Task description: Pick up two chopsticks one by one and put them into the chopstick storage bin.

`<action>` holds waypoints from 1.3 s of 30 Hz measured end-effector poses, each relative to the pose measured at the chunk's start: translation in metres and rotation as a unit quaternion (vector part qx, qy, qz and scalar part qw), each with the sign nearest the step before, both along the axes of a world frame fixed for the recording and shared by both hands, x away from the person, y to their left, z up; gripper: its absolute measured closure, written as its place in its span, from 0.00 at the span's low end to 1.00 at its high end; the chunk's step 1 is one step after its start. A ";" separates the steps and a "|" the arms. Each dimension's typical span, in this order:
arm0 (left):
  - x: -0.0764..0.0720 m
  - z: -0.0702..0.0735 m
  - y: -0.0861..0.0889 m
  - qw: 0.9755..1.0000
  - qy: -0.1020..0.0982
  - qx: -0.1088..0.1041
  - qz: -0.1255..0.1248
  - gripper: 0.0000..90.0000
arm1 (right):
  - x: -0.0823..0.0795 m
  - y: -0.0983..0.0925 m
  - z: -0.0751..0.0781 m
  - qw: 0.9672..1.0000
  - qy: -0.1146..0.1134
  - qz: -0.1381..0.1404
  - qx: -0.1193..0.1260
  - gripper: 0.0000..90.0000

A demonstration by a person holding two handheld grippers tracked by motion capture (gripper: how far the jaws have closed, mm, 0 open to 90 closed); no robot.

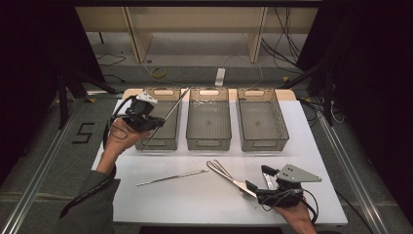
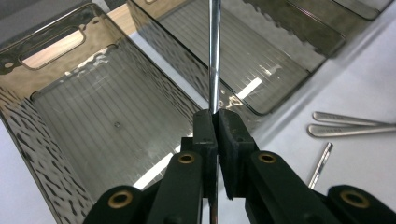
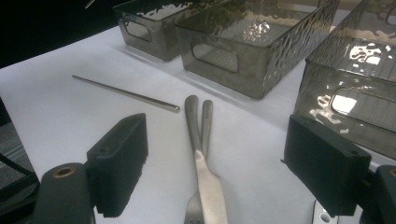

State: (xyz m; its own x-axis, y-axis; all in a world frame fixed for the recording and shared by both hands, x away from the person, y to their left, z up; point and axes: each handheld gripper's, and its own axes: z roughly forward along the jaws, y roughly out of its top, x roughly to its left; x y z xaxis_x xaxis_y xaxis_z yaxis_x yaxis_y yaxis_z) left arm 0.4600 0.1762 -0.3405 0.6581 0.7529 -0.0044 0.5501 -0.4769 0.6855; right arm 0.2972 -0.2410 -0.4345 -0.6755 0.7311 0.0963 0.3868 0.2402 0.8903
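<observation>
White table [image 1: 160, 200], three smoky plastic bins in a row; I hold over the left bin [image 2: 70, 121]. My left gripper [image 2: 215, 122] is clamped on a thin metal rod [image 2: 214, 56], which slants up above that bin. The rod looks stiff, light and slick, likely to pivot, so grip nearer the middle. My right gripper [image 3: 219, 163] stands wide apart, empty, over two forks [image 3: 201, 154]. A second rod [image 1: 171, 177] lies flat on the table.

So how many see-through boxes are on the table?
3, side by side along the table's far edge: the left box under the held rod, the middle box, and the right box. None seems hidden.
</observation>
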 end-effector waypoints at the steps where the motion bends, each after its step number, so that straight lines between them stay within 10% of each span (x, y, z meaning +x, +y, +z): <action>1: 0.004 0.000 0.001 1.000 0.002 -0.001 0.004 0.95 | 0.000 0.000 0.000 1.000 0.000 0.000 0.000 0.25; 25: 0.075 -0.016 0.030 0.995 0.003 -0.013 0.097 0.95 | 0.001 0.001 -0.002 1.000 0.004 0.004 -0.004 0.25; 39: 0.079 -0.043 0.035 0.993 0.013 -0.018 0.118 0.95 | 0.001 0.002 -0.003 1.000 0.006 0.006 -0.005 0.25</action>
